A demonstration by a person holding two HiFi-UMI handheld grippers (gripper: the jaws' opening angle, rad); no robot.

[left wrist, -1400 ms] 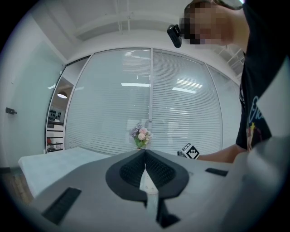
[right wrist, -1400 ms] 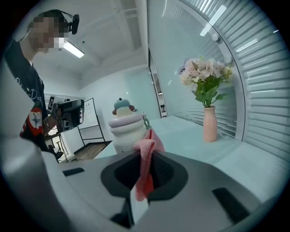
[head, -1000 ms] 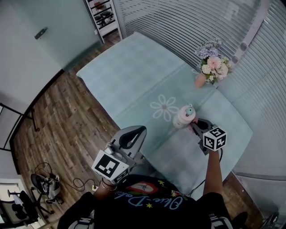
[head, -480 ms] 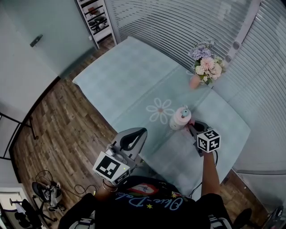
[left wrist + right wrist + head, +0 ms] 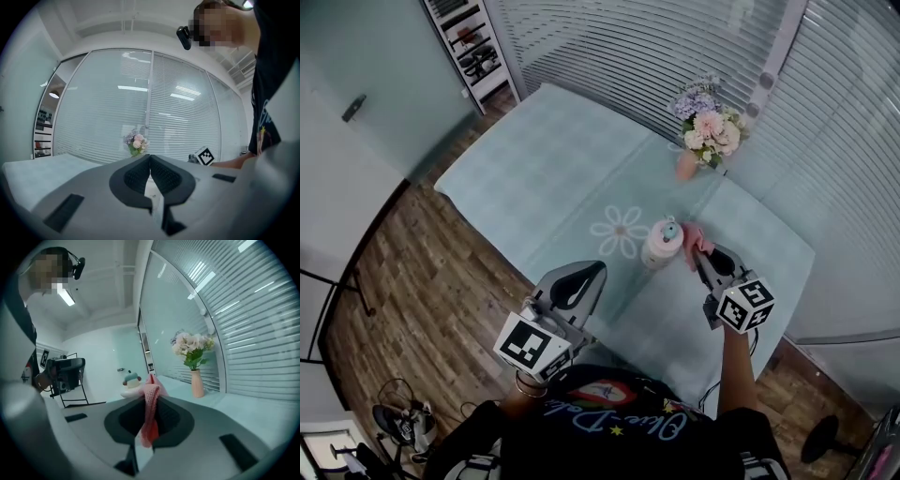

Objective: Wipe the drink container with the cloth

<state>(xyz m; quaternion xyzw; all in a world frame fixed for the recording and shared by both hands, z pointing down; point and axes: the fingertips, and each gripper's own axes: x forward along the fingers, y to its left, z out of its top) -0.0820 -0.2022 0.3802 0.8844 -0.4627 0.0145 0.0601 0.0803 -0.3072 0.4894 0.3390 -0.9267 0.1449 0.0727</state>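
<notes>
The squat pale-pink drink container with a teal cap (image 5: 661, 245) stands upright on the table, just ahead of my right gripper (image 5: 698, 255) and slightly to the left of its jaw line. In the right gripper view the container (image 5: 131, 383) shows just beyond the jaw tips. The pink knitted cloth (image 5: 149, 412) is clamped between the right jaws. It runs up the gap between the pads and pokes out past the tips toward the container. From the head view, the free end of the cloth (image 5: 691, 240) sits just beside the container's side. I cannot confirm contact between them.

My left gripper (image 5: 596, 270) is held well back from the container, near the table's near edge and off to the left of the right gripper. Its jaws are closed on each other with nothing between them, as the left gripper view (image 5: 150, 160) confirms.

The table carries a pale teal checked tablecloth (image 5: 551, 157), with a white daisy print (image 5: 619, 230) just left of the container. Beyond the right gripper stands a slim pink vase of pastel flowers (image 5: 703, 131) near the slatted blinds (image 5: 675, 47). Wood-plank flooring (image 5: 412, 272) lies to the left of the left gripper.
</notes>
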